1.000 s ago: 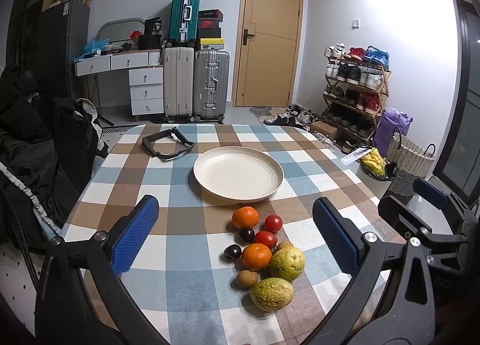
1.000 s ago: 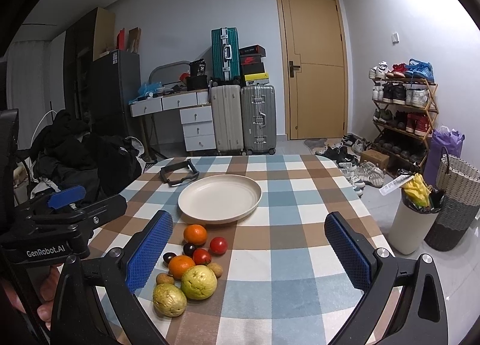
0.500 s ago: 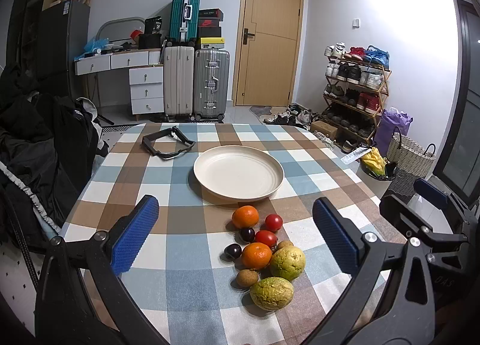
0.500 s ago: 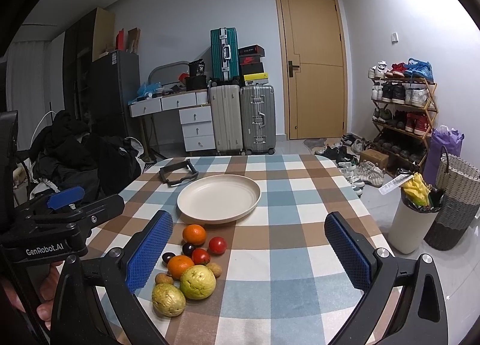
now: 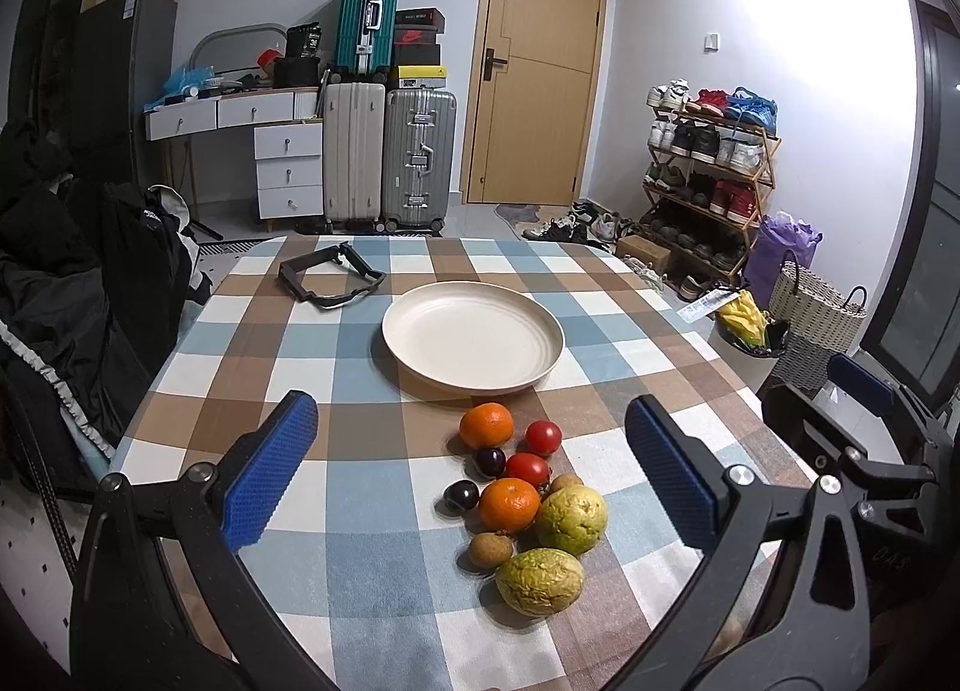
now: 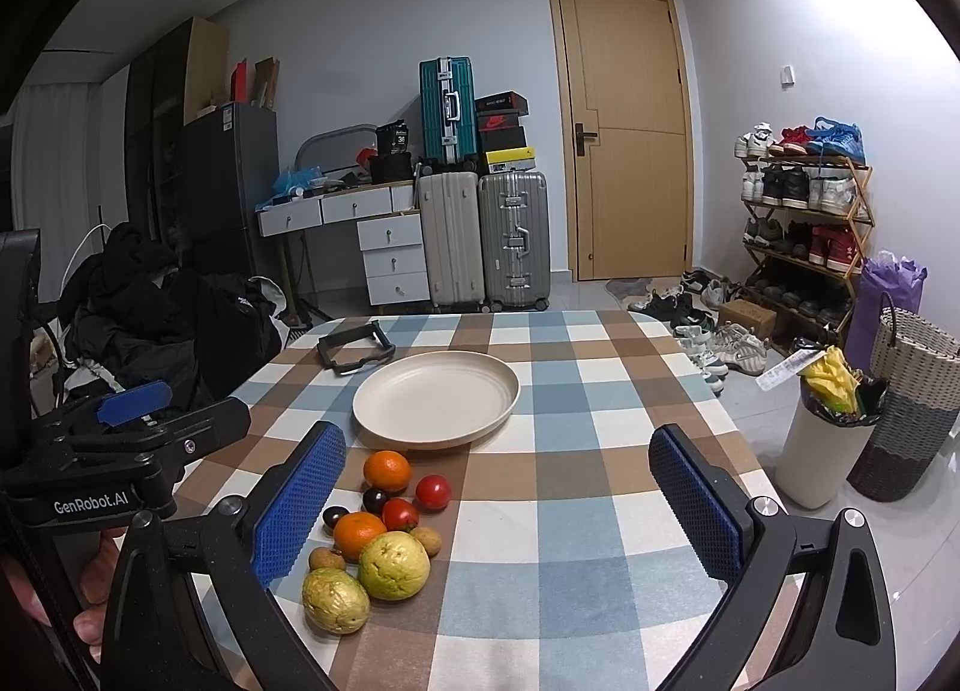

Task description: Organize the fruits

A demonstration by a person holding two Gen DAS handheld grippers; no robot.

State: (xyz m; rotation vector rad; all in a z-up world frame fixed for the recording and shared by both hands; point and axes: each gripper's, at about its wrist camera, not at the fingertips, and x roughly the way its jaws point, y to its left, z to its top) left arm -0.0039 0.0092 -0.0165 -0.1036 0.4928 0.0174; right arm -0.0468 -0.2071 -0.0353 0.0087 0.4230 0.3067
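Note:
A cluster of fruit lies on the checked tablecloth near the front: two oranges (image 5: 486, 424) (image 5: 509, 503), two red tomatoes (image 5: 543, 437), two dark plums (image 5: 489, 461), two yellow-green guavas (image 5: 570, 519) (image 5: 539, 580) and small brown fruits (image 5: 489, 550). The cluster also shows in the right wrist view (image 6: 387, 517). An empty cream plate (image 5: 473, 344) (image 6: 436, 398) sits just behind it. My left gripper (image 5: 471, 484) is open and empty, above the fruit. My right gripper (image 6: 498, 508) is open and empty, to the right of the fruit.
A black frame-like object (image 5: 330, 275) lies at the table's far left. The other gripper shows at the right edge of the left wrist view (image 5: 852, 439). Dark clothes pile on a chair (image 5: 72, 283) to the left. A white bin (image 6: 825, 451) stands right of the table.

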